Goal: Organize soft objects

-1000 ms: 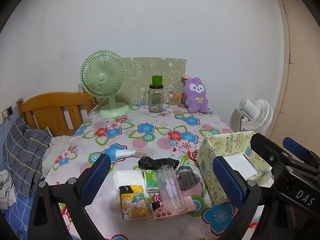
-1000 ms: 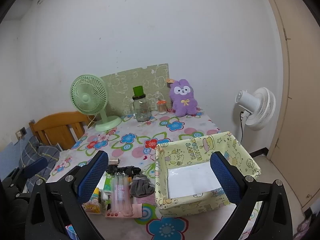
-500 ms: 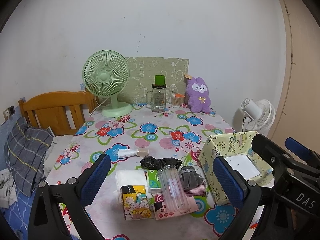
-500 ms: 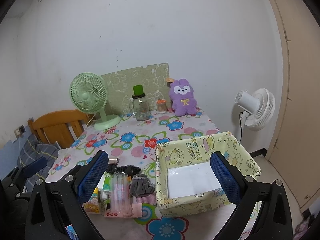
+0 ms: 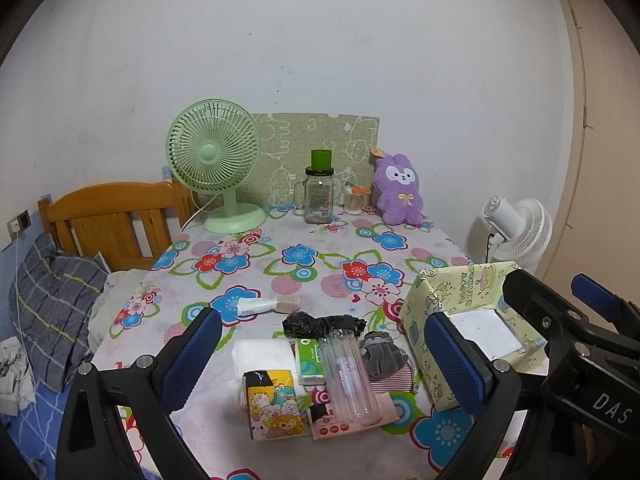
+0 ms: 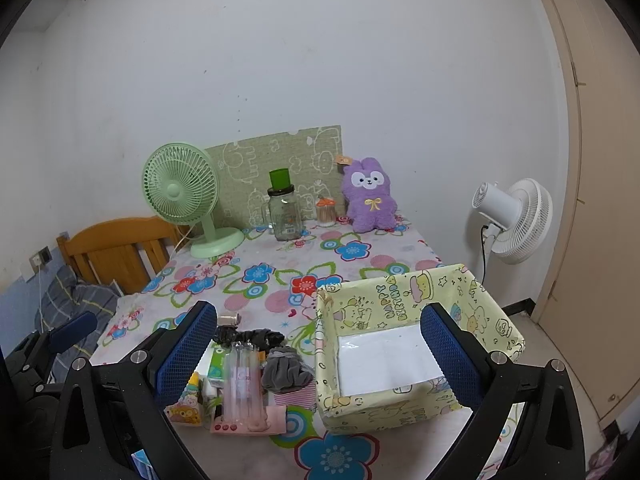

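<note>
Both claws backed off slightly | grey cloth (image 5: 382, 358) between left claw (image 5: 322, 356) fingers, below

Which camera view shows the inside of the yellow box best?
The right wrist view: the yellow box is near and its white floor shows. In the left wrist view the box is partly hidden behind gripper parts.

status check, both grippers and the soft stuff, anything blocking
Left gripper and right gripper open, empty, above table's near edge. Grey cloth and black bundle on the table beside yellow box, box empty. Clear tube pack beside the cloth.
</note>
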Tool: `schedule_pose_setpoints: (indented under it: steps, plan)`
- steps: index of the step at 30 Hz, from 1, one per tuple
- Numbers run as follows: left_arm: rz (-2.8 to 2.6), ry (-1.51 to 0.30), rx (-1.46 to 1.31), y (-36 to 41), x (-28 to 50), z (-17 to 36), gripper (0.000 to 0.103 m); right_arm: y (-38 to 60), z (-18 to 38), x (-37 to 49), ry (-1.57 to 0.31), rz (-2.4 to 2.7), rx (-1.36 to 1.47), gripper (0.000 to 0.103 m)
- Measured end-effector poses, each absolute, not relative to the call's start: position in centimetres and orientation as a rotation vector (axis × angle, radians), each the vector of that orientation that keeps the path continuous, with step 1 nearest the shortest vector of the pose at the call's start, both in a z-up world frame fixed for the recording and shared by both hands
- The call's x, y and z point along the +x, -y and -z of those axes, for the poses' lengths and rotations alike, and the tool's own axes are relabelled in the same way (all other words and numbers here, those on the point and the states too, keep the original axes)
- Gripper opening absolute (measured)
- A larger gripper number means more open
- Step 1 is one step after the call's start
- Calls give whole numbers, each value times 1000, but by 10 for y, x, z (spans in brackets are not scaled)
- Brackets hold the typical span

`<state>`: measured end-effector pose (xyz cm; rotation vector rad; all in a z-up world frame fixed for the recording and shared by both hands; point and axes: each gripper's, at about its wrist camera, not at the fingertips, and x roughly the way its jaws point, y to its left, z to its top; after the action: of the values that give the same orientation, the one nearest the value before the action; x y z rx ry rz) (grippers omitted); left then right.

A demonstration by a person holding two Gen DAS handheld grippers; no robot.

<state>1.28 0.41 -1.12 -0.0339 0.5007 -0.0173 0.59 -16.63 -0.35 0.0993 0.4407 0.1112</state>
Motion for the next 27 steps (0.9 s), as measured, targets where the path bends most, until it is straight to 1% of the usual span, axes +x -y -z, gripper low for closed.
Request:
schedule_pose_setpoints:
  steps: [27]
  plan:
    - [19, -500, -34, -4, 13, 12, 97, 163, 3, 6, -444, -116, 95, 103]
